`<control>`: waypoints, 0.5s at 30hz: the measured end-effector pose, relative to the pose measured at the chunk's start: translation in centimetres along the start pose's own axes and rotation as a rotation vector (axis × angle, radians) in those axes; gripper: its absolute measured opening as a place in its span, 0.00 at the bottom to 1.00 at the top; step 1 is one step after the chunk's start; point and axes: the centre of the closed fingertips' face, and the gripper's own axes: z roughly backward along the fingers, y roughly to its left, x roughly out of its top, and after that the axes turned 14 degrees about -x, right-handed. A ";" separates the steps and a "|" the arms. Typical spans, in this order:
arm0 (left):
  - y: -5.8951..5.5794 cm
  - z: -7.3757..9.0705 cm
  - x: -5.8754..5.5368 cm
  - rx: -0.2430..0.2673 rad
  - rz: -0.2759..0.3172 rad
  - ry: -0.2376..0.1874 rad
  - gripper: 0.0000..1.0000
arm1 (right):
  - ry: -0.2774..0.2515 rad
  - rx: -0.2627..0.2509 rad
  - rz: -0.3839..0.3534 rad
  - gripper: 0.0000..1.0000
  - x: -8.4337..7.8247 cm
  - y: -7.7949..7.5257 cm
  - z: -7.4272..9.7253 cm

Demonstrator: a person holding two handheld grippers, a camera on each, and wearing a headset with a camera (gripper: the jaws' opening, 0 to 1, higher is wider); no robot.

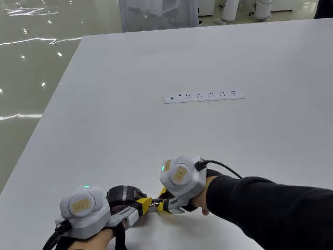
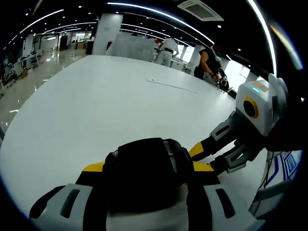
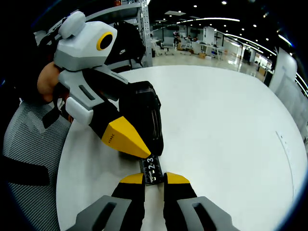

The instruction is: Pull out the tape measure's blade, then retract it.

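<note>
A black tape measure (image 1: pixel 125 195) lies near the table's front edge, and my left gripper (image 1: pixel 141 204) is shut on its case (image 2: pixel 144 168). In the right gripper view the case (image 3: pixel 144 118) sits between the left gripper's yellow fingertips (image 3: pixel 122 137), and a short black piece of blade (image 3: pixel 151 171) with white numbers sticks out. My right gripper (image 3: pixel 154 179) is shut on the blade's end. In the head view the right gripper (image 1: pixel 161 204) meets the left one tip to tip.
A white power strip (image 1: pixel 204 96) lies flat mid-table, well beyond the grippers. The white table (image 1: pixel 130 130) stretches wide; its left edge drops to a glossy floor. People stand past the table's far end (image 2: pixel 209 62). A mesh chair (image 3: pixel 29 149) is beside the table.
</note>
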 end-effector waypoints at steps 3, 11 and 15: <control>0.0 0.0 0.0 0.001 0.001 0.000 0.62 | -0.002 0.001 -0.005 0.11 0.0 0.0 0.0; 0.1 0.0 0.0 0.000 -0.001 -0.005 0.62 | -0.006 0.006 0.003 0.11 0.1 0.0 -0.1; 0.1 0.1 0.0 -0.001 -0.001 -0.002 0.62 | -0.012 0.007 -0.001 0.11 0.3 0.1 -0.1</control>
